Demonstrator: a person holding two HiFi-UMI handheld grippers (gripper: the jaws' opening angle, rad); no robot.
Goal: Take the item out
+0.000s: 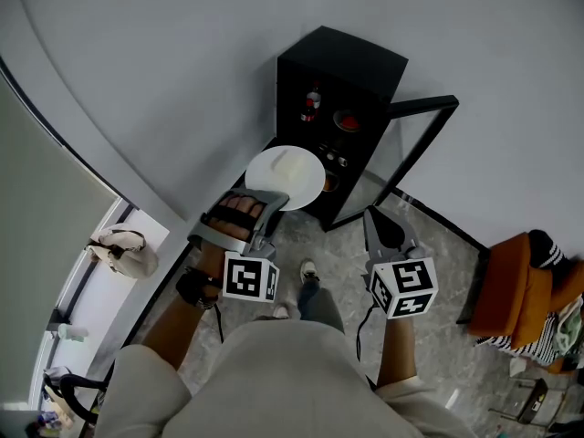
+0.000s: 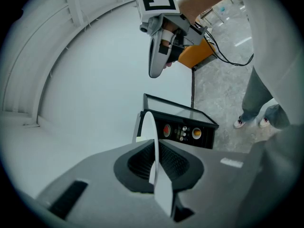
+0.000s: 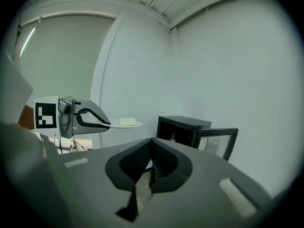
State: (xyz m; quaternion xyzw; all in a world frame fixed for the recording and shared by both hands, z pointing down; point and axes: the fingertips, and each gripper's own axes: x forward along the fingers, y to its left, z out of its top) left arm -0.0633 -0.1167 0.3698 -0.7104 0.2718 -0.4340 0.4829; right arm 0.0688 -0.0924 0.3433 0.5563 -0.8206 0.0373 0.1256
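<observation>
Plate (image 1: 285,177): round, white, smooth; held just outside the boxy black cabinet (image 1: 345,55), beside its open glass door (image 1: 415,140).
Left gripper (image 2: 154,167): clamped on the plate's rim.
Right gripper (image 3: 151,165): jaws together, empty.
Shelf items (image 1: 312,104): too small to identify.

Pretty bare lived-in room, more home or small office than lab. Plain white walls (image 1: 182,62) and a grey stone-tiled floor (image 1: 438,272) are seen. A black mini fridge (image 1: 342,71) with a glass door (image 1: 415,149) is set against the wall, and striped fabric (image 1: 538,331) is heaped by an orange armchair (image 1: 506,286).
</observation>
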